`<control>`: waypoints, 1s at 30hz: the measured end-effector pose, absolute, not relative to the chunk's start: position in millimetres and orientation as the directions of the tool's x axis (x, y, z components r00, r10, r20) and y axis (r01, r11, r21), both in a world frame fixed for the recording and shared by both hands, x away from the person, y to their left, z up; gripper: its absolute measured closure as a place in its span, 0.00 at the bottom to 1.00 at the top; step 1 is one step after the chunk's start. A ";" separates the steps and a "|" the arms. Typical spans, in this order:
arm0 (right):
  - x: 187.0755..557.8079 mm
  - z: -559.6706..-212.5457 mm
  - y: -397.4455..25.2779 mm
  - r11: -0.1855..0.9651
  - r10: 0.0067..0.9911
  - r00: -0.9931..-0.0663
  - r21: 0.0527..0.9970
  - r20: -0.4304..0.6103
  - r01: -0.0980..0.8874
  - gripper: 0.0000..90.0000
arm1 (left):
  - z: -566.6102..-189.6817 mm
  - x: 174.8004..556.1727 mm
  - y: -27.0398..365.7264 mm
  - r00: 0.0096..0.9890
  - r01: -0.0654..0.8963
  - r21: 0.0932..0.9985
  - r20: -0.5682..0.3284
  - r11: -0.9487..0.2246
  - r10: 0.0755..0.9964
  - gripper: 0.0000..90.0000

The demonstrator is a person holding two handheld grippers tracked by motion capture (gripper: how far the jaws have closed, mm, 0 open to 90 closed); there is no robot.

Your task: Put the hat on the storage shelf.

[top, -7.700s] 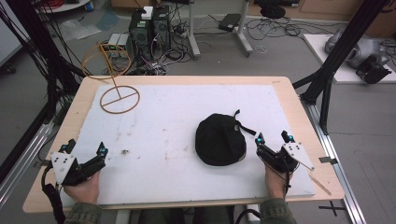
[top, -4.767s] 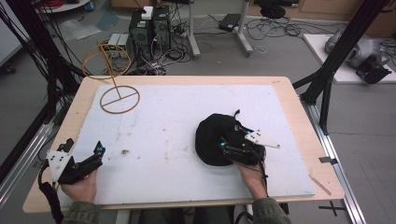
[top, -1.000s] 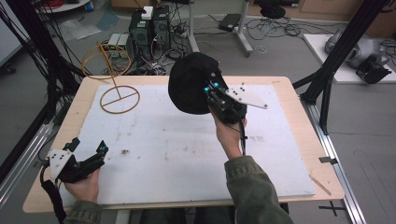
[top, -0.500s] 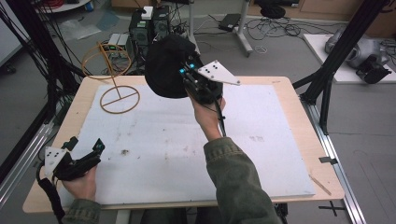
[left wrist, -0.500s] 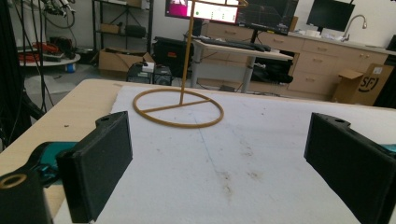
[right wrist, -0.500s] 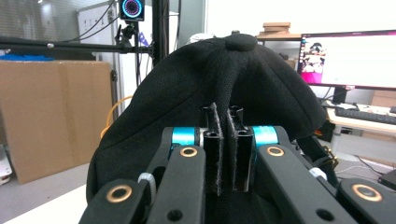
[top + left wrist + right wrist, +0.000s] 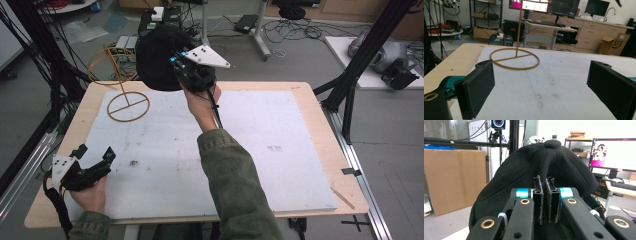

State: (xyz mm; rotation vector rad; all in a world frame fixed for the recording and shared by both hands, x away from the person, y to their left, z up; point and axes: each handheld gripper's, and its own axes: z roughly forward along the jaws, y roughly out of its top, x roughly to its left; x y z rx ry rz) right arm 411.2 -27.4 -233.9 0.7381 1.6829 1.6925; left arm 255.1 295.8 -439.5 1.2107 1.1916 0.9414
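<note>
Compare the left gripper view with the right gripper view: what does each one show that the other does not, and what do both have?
Left gripper view: two black jaws standing wide apart over the white mat, with nothing between them, and beyond them the gold wire stand, its ring base flat on the mat and its post upright.

Right gripper view: two jaws pressed nearly together, pinching the fabric of a black cap that is raised in front of the camera, its top button uppermost.

Both: black jaws rising from the bottom of the picture, and a lit monitor somewhere in the room behind.
</note>
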 end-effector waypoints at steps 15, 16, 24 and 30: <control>443.2 -217.2 18.6 -0.007 0.696 -0.717 0.998 -0.037 -0.058 0.97 | -438.6 255.3 289.8 0.197 0.075 0.986 -0.163 0.151 0.967 0.09; 445.2 -215.8 21.5 -0.009 0.698 -0.715 0.998 -0.033 -0.055 0.97 | -438.7 255.6 288.5 0.201 0.075 0.986 -0.162 0.150 0.966 0.09; 468.5 -210.1 50.6 -0.061 0.677 -0.736 0.997 0.001 -0.055 0.97 | -439.1 255.2 287.5 0.210 0.081 0.986 -0.157 0.143 0.965 0.09; 483.2 -202.3 75.9 -0.065 0.666 -0.746 0.996 0.003 -0.054 0.97 | -440.1 255.0 291.5 0.200 0.084 0.984 -0.171 0.157 0.965 0.09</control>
